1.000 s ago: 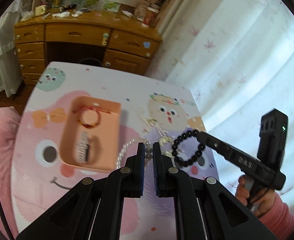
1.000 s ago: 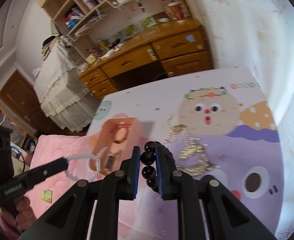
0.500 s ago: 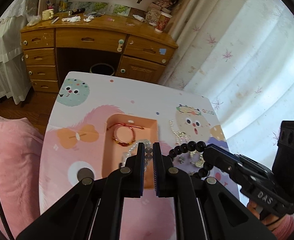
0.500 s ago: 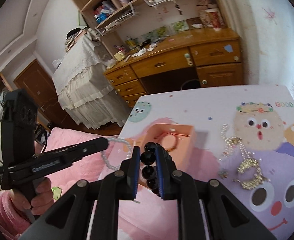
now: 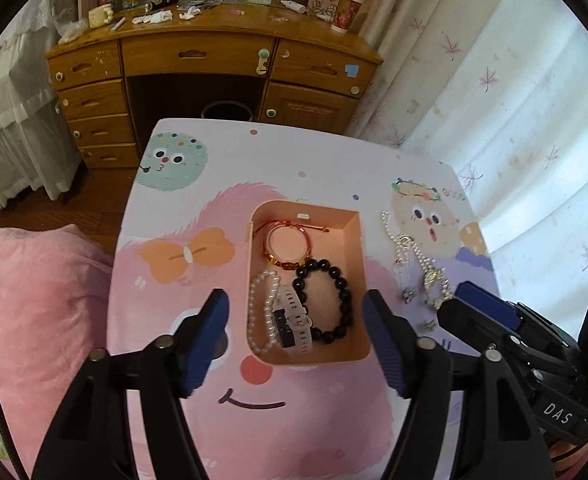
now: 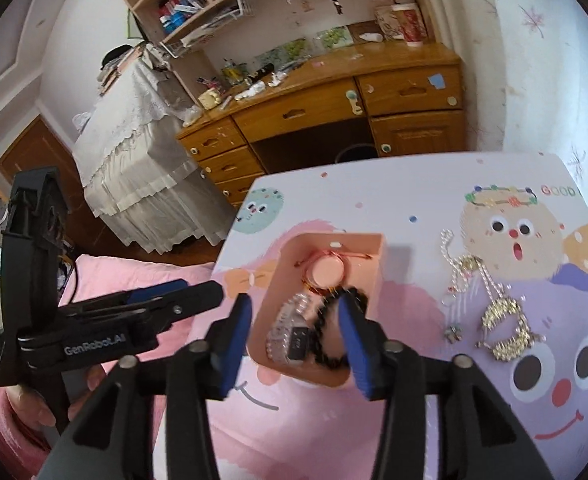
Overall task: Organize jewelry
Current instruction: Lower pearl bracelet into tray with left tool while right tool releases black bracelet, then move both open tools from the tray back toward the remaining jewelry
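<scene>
Left gripper (image 5: 296, 312) jaws just opened, spread and empty above the pink tray (image 5: 356, 280), right gripper (image 6: 294, 322) likewise just opened, black bead bracelet (image 5: 326, 300) and pearl bracelet (image 5: 263, 308), previously pinched, now lying inside tray beside watch (image 5: 291, 320), gold chains (image 5: 418, 264) on table (image 5: 314, 420).

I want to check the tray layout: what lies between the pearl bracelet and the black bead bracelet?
In the left wrist view, a white watch lies between the pearl bracelet and the black bead bracelet, inside the pink tray.

place: home bedroom — wooden desk (image 5: 213, 56) | bookshelf (image 6: 197, 0) | floral curtains (image 5: 494, 80)
</scene>
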The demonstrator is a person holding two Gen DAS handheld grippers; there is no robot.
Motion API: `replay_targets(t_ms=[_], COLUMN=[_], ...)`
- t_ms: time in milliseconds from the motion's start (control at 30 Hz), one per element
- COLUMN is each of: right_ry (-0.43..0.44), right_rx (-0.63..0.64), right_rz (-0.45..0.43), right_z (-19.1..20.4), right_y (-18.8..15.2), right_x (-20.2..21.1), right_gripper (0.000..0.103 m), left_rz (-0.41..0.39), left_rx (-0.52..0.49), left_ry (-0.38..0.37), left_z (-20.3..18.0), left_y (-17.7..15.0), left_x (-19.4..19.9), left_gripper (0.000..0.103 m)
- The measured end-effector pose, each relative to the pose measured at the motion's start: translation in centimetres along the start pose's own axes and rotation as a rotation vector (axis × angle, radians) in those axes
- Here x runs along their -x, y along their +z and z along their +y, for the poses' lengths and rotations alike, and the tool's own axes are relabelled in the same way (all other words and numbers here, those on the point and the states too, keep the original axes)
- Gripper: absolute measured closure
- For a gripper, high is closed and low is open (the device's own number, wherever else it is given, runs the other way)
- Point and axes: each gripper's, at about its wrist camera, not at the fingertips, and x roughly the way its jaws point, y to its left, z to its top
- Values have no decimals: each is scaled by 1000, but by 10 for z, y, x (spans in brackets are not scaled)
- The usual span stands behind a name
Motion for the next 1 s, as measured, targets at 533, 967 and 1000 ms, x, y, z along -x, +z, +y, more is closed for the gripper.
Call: replay_targets(t_ms=[533, 967, 1000], right_ry=[-169, -346, -357], right_rx=[43, 290, 329], right_rz=[250, 241, 228], right_z=[-58, -124, -130], right_y=[-90, -100, -98], right_x=[1, 10, 10], right_gripper=[39, 32, 32], left_rz=[162, 325, 330], left_rx=[-180, -330, -328], left_ry=[96, 132, 125], left_z=[-57, -143, -148], left_y=[-72, -91, -89], left_x=[-23, -68, -73], left_gripper=[28, 20, 20])
